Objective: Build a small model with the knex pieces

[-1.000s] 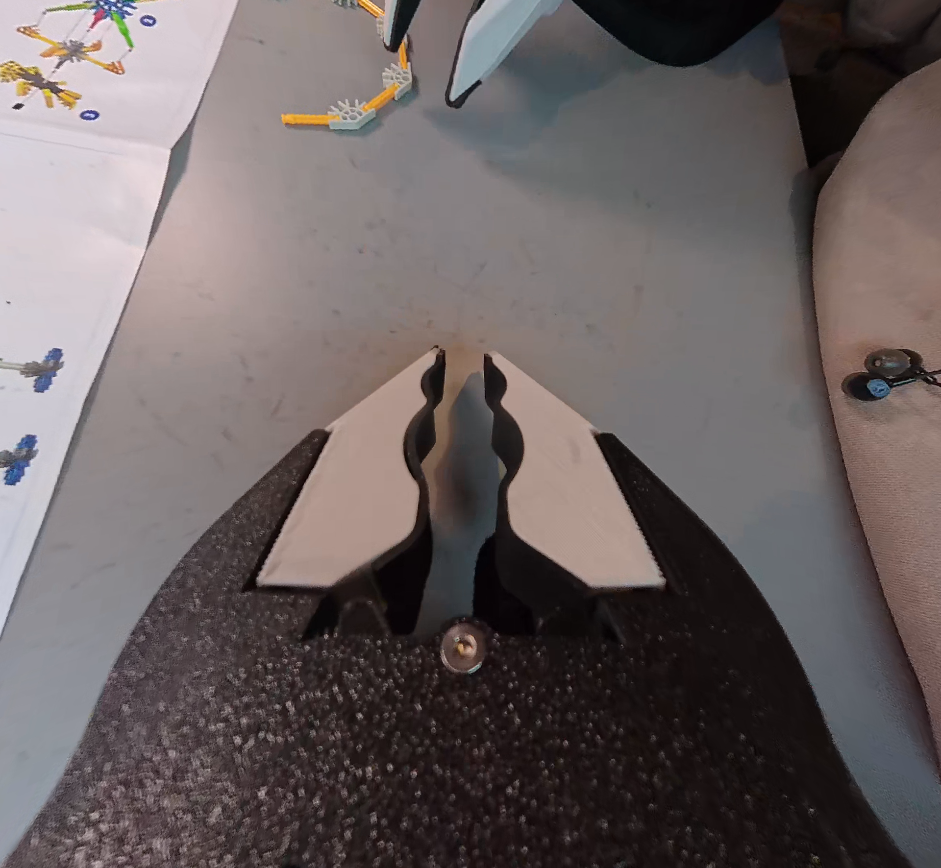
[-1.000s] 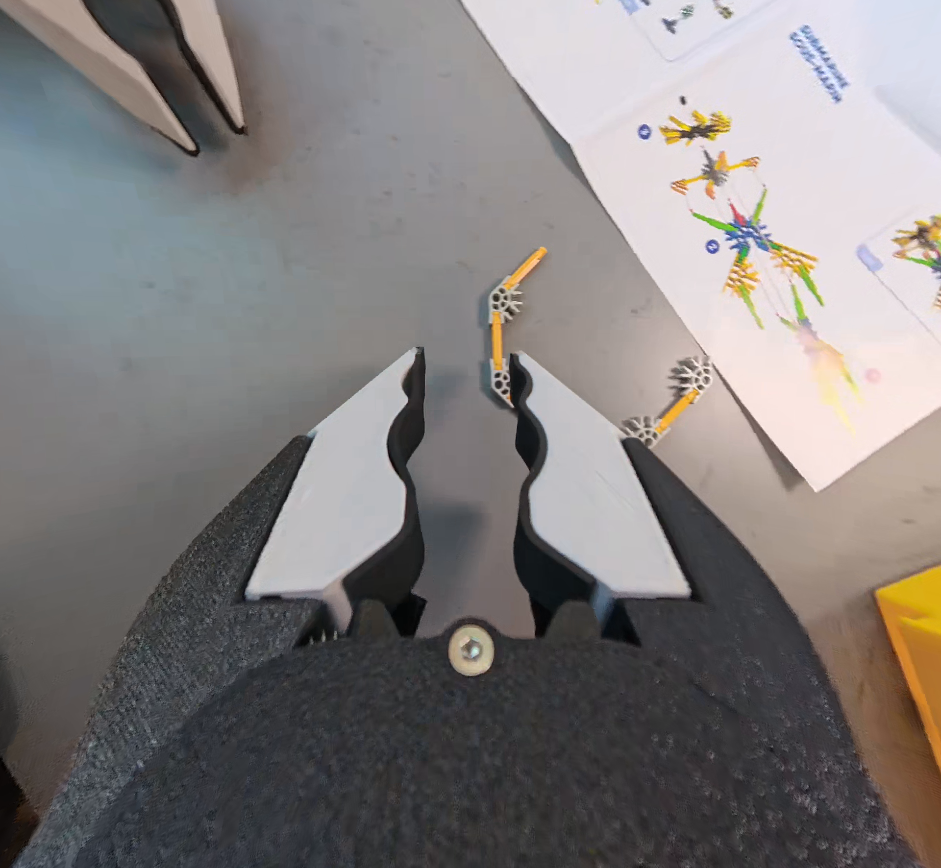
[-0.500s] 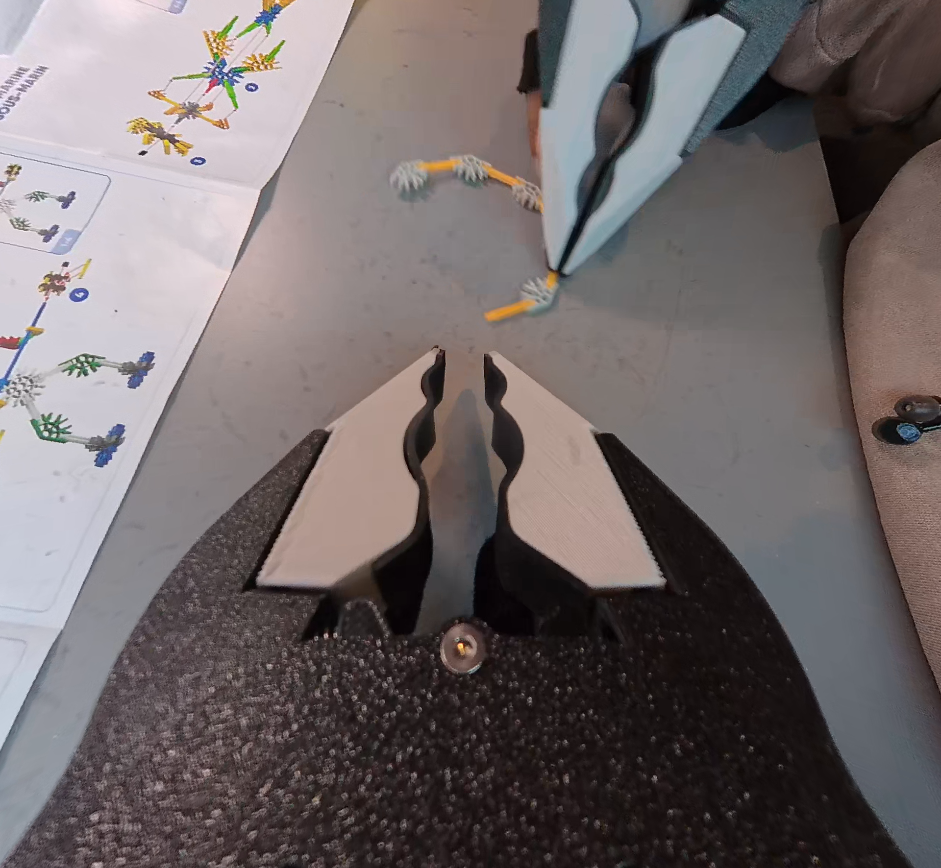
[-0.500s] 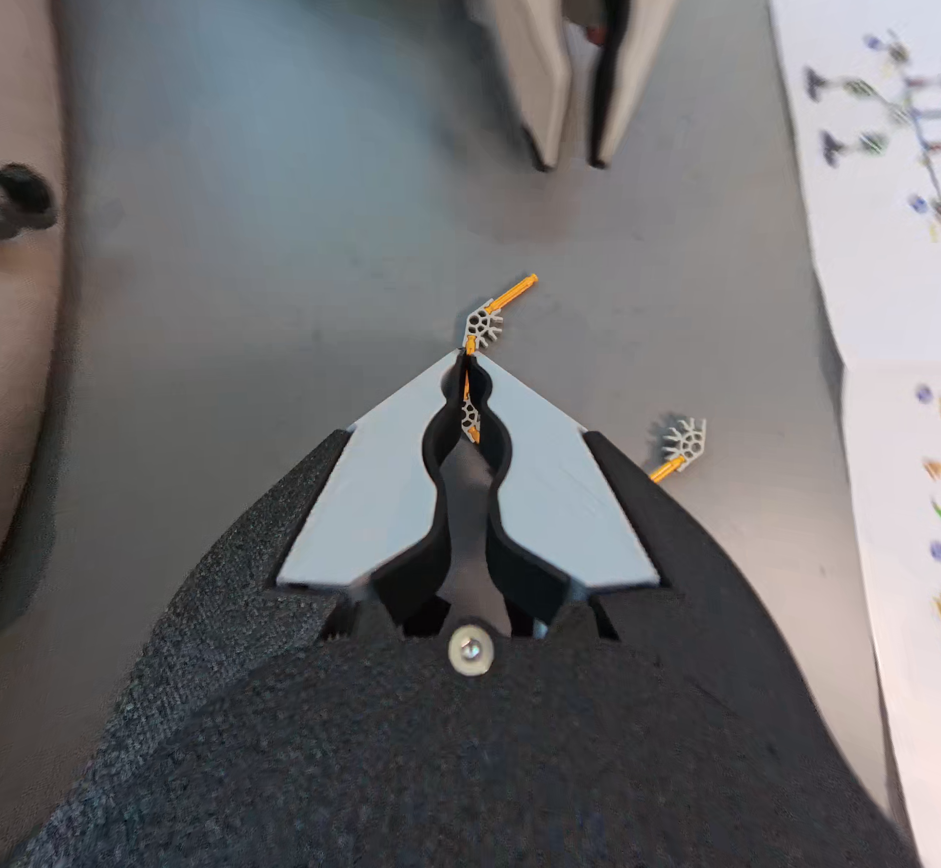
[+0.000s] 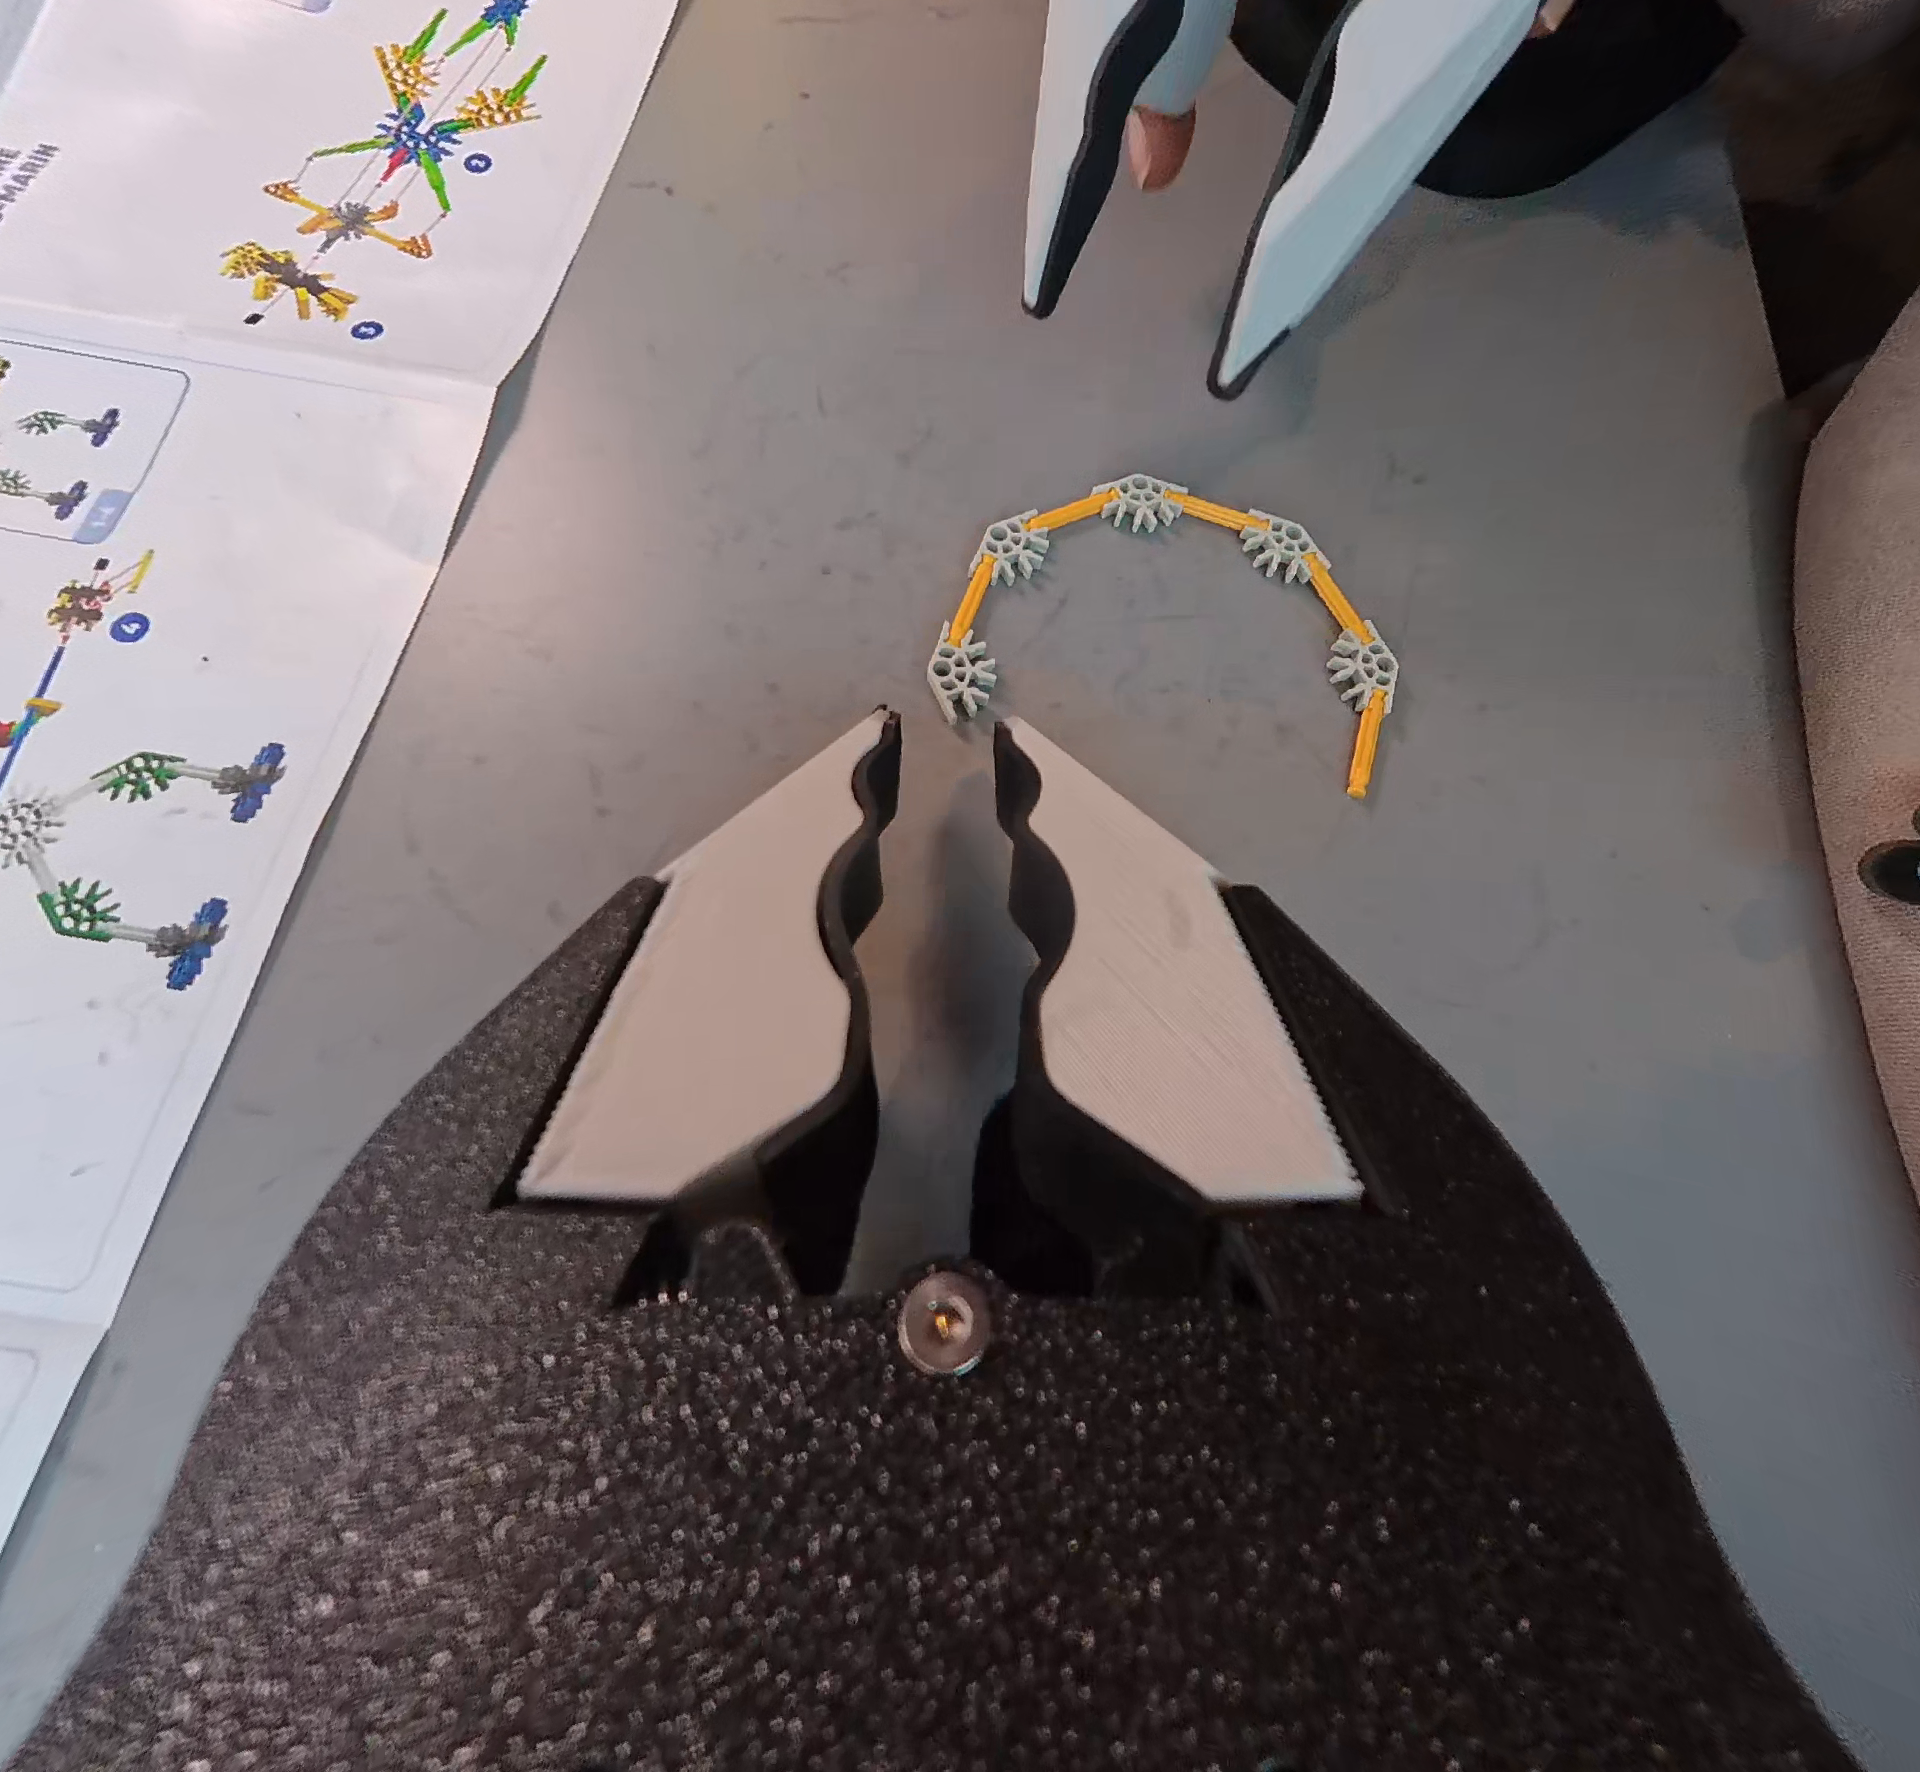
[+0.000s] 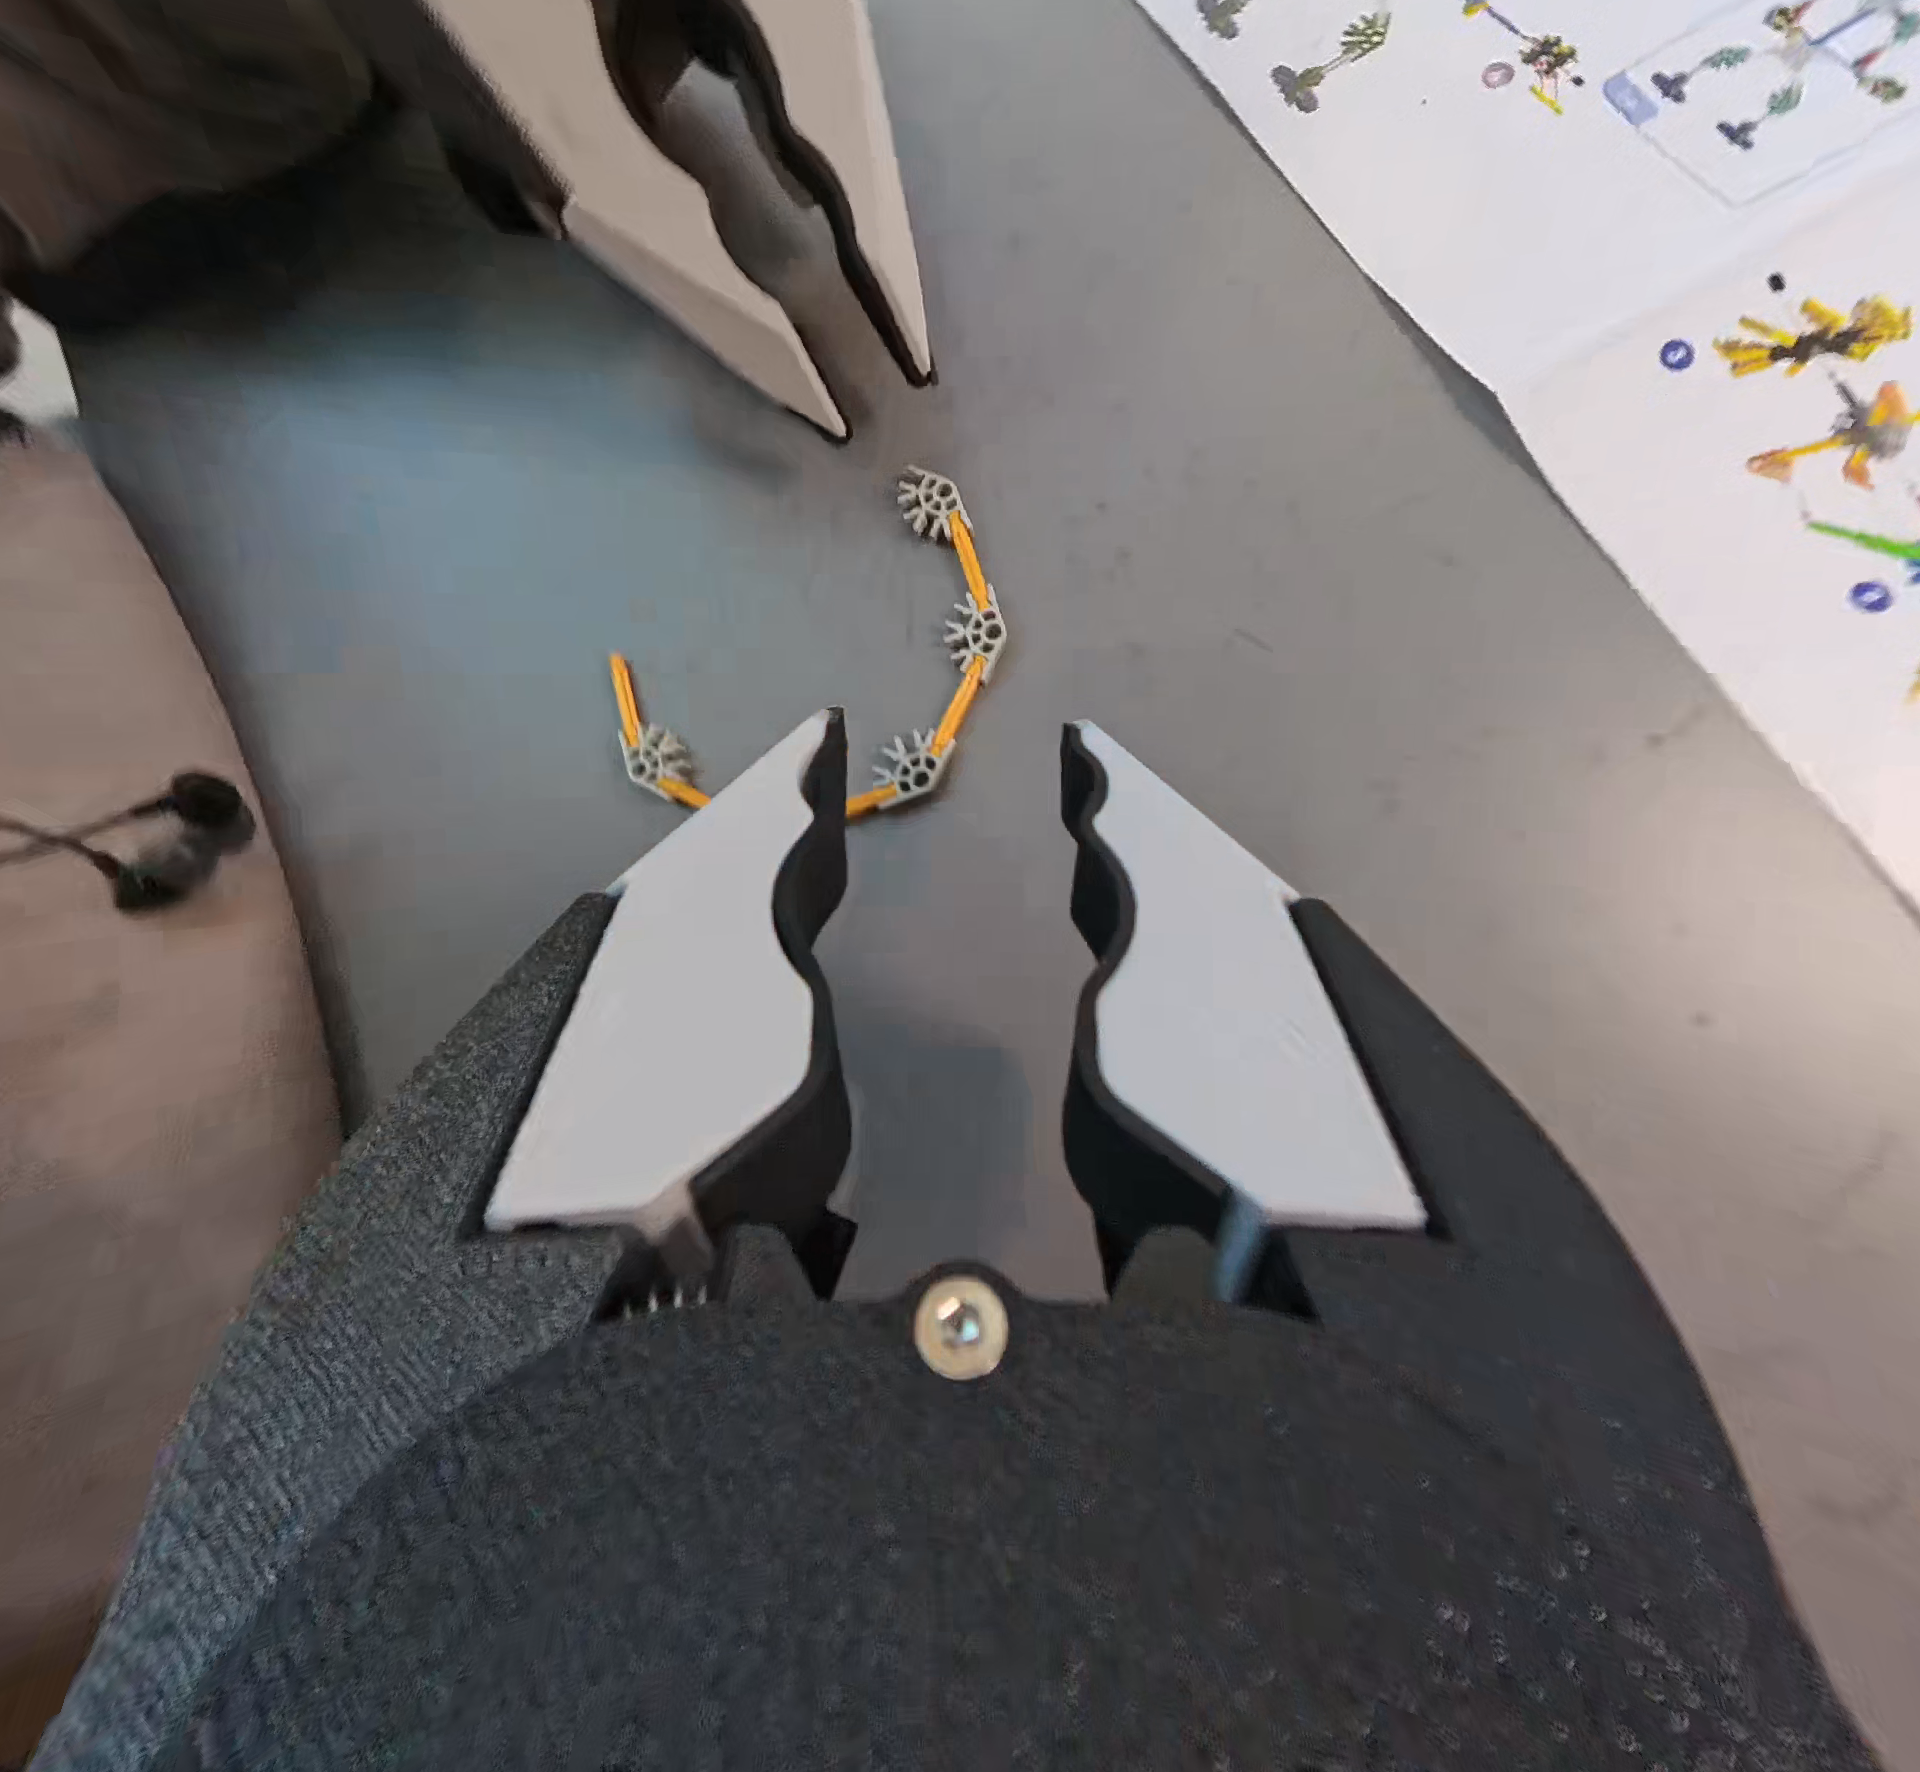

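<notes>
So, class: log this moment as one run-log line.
left claw: open, empty, beside chain end | right claw: open, empty, above chain | rod-and-connector chain: flat on table | instruction sheet: alongside

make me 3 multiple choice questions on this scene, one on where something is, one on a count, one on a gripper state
1. Where does the chain of orange rods and grey connectors lie?
A. on the instruction sheet
B. on the grey table between the two grippers
C. inside a yellow box

2. How many grey connectors does the chain have in the left wrist view?
A. two
B. five
C. nine

3. What state is the right gripper in?
A. open, holding nothing
B. shut on the chain
C. shut on the sheet

Answers:
1 B, it lies on the table, clear of the instruction sheet, with the left gripper beside one end.
2 B, five snowflake-shaped pieces show.
3 A, its jaws stand apart over bare table.
</notes>
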`<state>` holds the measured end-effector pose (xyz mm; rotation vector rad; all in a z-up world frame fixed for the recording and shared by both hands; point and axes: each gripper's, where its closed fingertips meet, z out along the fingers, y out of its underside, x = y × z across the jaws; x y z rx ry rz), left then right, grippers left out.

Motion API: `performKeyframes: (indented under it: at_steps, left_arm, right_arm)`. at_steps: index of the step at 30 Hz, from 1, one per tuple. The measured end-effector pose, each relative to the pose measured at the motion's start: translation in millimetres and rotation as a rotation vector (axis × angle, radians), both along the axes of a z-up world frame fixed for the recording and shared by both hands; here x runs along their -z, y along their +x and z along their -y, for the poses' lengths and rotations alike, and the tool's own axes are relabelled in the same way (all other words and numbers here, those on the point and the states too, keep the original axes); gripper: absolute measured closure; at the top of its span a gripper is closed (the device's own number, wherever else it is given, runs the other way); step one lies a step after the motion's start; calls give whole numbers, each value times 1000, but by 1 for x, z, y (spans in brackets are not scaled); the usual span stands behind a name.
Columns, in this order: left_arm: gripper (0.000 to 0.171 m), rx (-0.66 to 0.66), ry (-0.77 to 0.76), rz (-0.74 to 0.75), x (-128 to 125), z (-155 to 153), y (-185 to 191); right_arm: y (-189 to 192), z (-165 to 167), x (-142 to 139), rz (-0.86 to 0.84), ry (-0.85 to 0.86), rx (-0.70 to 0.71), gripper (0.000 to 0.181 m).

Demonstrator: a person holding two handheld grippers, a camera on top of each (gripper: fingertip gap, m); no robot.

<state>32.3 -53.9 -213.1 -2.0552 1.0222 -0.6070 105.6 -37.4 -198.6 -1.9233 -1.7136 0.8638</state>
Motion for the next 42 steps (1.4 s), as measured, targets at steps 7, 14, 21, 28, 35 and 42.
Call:
performKeyframes:
  at_steps: [7,14,21,28,35,42]
  left_arm:
    - [154,-60,48,38,-14,-10,-9]
    - [154,-143,89,88,-27,-23,-26]
    - [154,-194,80,77,-22,-29,-39]
    - [151,-239,140,95,-33,-35,-42]
    - [149,-337,186,122,-40,-47,-58]
    - [149,-350,181,95,-33,-49,-62]
  right_arm:
    - [-19,5,31,121,171,-44,173]
    - [-38,15,31,238,384,-897,179]
    - [-47,21,33,411,505,-1247,179]
    - [-56,-31,-29,128,464,-778,165]
    - [24,-255,-56,433,471,-182,166]
    - [59,-321,1,844,371,-175,166]
